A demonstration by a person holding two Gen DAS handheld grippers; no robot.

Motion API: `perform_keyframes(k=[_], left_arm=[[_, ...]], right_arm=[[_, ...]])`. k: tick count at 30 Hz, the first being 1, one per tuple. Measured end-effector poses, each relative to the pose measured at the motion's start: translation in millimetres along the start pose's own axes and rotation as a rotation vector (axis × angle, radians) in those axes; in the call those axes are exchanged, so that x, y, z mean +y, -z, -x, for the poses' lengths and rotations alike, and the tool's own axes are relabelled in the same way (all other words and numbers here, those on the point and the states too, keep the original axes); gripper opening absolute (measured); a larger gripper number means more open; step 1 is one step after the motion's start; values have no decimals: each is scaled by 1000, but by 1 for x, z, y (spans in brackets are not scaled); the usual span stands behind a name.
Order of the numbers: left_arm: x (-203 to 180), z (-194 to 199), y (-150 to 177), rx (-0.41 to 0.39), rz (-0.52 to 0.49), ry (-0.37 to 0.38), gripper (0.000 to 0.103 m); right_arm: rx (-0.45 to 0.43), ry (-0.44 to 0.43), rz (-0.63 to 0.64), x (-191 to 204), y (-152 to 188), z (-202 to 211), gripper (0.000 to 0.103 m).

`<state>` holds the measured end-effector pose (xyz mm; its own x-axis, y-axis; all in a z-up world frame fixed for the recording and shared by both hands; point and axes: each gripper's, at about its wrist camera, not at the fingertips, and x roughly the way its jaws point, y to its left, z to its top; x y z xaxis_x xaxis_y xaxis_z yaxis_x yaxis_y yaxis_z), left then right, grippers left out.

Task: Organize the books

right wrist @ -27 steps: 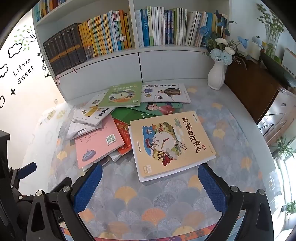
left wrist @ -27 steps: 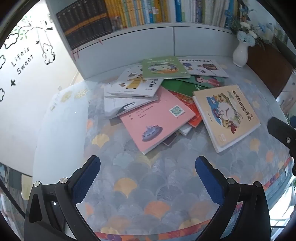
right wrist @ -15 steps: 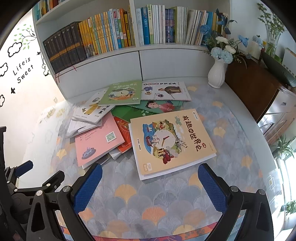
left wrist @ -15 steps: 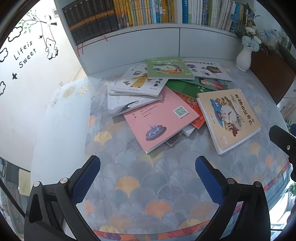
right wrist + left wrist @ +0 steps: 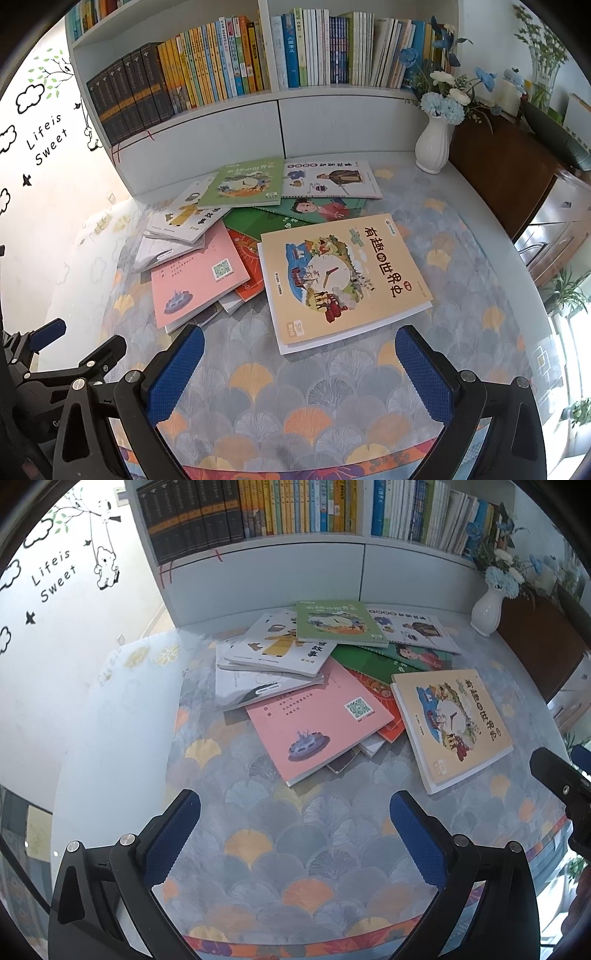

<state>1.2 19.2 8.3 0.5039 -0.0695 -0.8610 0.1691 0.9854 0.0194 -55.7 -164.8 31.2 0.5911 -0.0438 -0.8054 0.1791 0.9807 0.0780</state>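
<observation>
Both tongs [image 5: 295, 834] [image 5: 299, 365] gape; wall decal [image 5: 46, 138] reads "Life is Sweet".

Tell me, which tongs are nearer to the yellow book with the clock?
Right. The right tongs hang open just before the yellow book; the left tongs are open before the pink book, farther away.

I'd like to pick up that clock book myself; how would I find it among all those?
Look at the patterned table below the white bookshelf. At the pile's right edge lies the cream book, nearest the white vase. Only it shows a large clock face.
</observation>
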Motion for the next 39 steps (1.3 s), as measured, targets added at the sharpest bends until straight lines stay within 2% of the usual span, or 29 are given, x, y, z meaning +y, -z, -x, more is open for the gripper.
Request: perform_keyframes(k=[12, 29, 39], left_arm=[[4, -4, 5, 9, 0, -13, 103], [14, -6, 6, -26, 51, 10, 103], [16, -10, 6, 0, 62, 13, 103]], right_arm=[[15, -7, 8, 4, 2, 0, 103], [29, -9, 9, 5, 4, -4, 103], [46, -15, 6, 5, 4, -7, 103]])
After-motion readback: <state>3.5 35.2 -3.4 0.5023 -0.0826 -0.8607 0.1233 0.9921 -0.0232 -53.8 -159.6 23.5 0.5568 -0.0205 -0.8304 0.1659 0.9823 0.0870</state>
